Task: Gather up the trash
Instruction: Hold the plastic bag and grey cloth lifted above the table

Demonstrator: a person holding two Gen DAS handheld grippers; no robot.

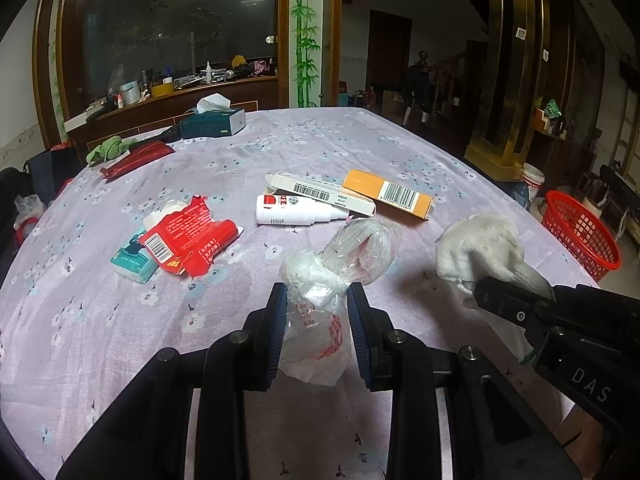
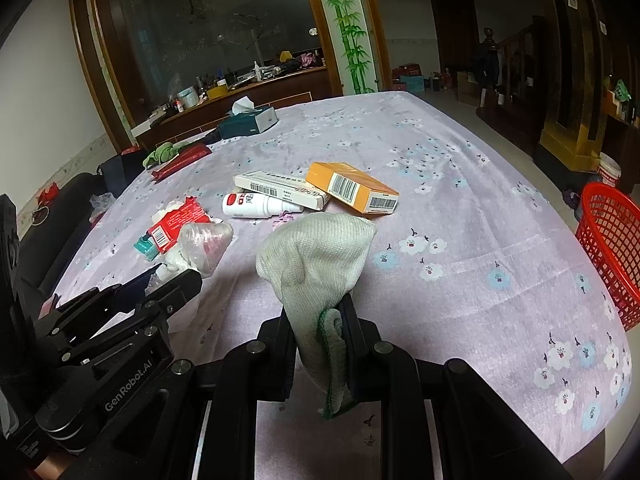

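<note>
At the bottom centre of the left wrist view, the left gripper (image 1: 316, 296) stands narrowly parted, its pads pinching a crumpled plastic bag (image 1: 320, 320) on the flowered tablecloth (image 1: 360, 152). A red basket (image 1: 580, 232) sits at the right edge; its contents cannot be seen. Low in the right wrist view, the right gripper (image 2: 318, 312) is clamped tight on a white knitted glove (image 2: 316, 256). Beyond it lie an orange box (image 2: 352, 188) and a white bottle (image 2: 256, 204).

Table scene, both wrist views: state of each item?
plastic bag: crumpled, clamped in left gripper
white glove: clamped at cuff in right gripper
orange box: lying flat
white carton: lying across spray bottle
red wrapper: torn open
tissue box: tissue sticking out
red basket: beside table, contents hidden
</note>
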